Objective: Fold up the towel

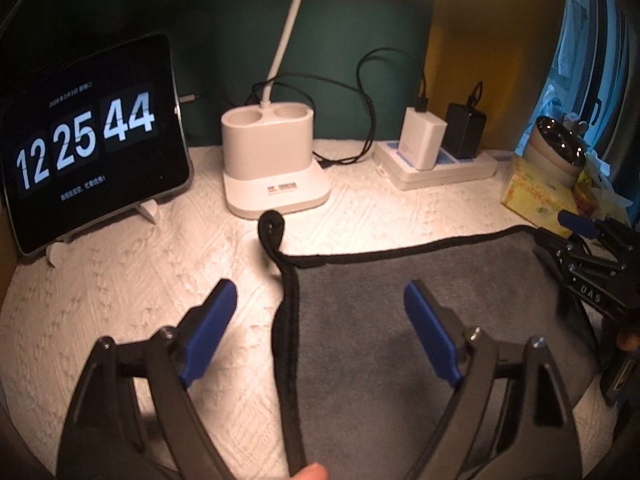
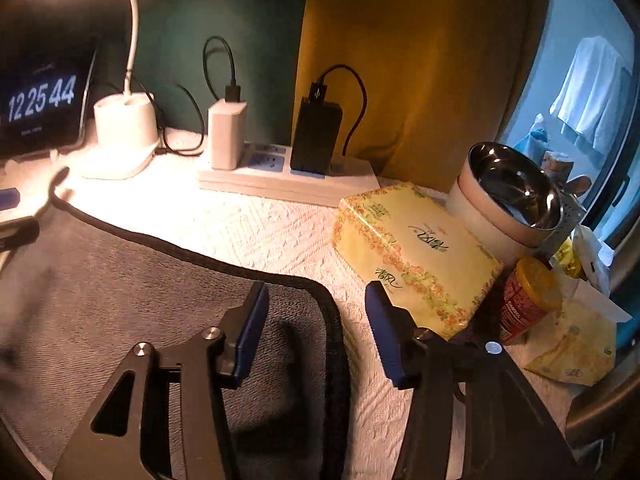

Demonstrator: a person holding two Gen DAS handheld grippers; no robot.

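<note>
Cataloguing left to right, with the towel (image 1: 400,340) as landmark: a grey cloth with black-bound hem, lying spread flat on the white textured table cover (image 1: 120,280).

1. Tablet clock (image 1: 92,140), well left of the towel and behind it, leaning on a white stand so its face is tilting toward the worker.
2. Left gripper (image 1: 320,320), hovering over the towel's left hem, jaws standing wide apart and holding nothing. The hem is running up between the two blue pads, so the gripper is apparently lining up to pinch that edge.
3. Hanging loop (image 1: 270,226), at the towel's far left corner, curling up off the cover; it is likely to catch or drag during a fold.
4. Lamp base (image 1: 272,152), just behind that corner, its white neck rising out of view.
5. Power strip (image 2: 288,180), behind the towel's far edge, carrying a white charger (image 2: 226,136) and a black charger (image 2: 316,136), both with cables plugged in.
6. Right gripper (image 2: 316,320), straddling the towel's far right corner, jaws apart and empty, one pad over cloth and one over bare cover; seemingly readying a matching pinch.
7. Tissue box (image 2: 412,256), just right of the towel, leaving little room for a sideways swing.
8. Steel bowl (image 2: 512,200), behind the box, sitting tilted in a pale container.
9. Red jar (image 2: 528,300), right of the box.

Judgement: folding is not yet starting; both edges are awaiting a grip.
</note>
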